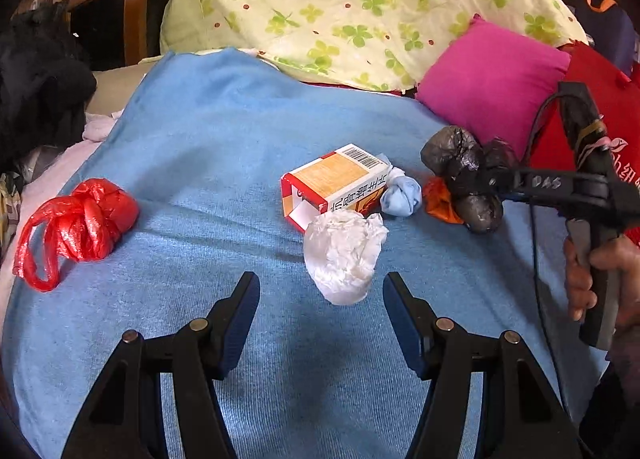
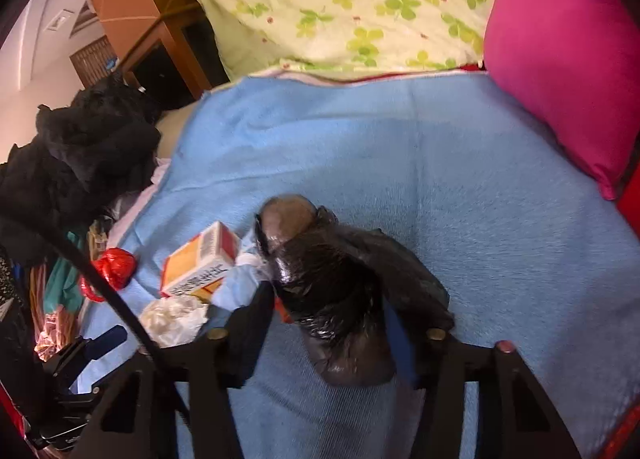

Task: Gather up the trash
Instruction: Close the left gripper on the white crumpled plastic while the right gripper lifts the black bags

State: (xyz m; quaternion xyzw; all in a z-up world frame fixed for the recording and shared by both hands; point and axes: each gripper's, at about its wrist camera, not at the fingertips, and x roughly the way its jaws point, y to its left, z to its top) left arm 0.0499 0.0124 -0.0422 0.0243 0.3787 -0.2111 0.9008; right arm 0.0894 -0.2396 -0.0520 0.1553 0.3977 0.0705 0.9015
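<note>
The black bag bundle (image 2: 340, 299), knotted into shiny lumps, lies on the blue blanket (image 2: 480, 199) toward its right edge, and the right gripper (image 2: 328, 323) is clamped on it, the fingers pressing its sides. Touching it on the left are an orange scrap (image 1: 438, 199) and a pale blue wad (image 1: 402, 195), then a red, white and orange carton (image 1: 340, 183) lying on its side with a barcode and Chinese characters too small to read. A crumpled white tissue (image 1: 344, 255) lies in front of the carton. The left gripper (image 1: 322, 311) hovers just short of the tissue, jaws apart, holding nothing. A red plastic bag (image 1: 80, 223) sits near the blanket's left edge. A pink cushion (image 1: 492, 83) and clover-print bedding (image 1: 360, 7) lie along the far edge.
</note>
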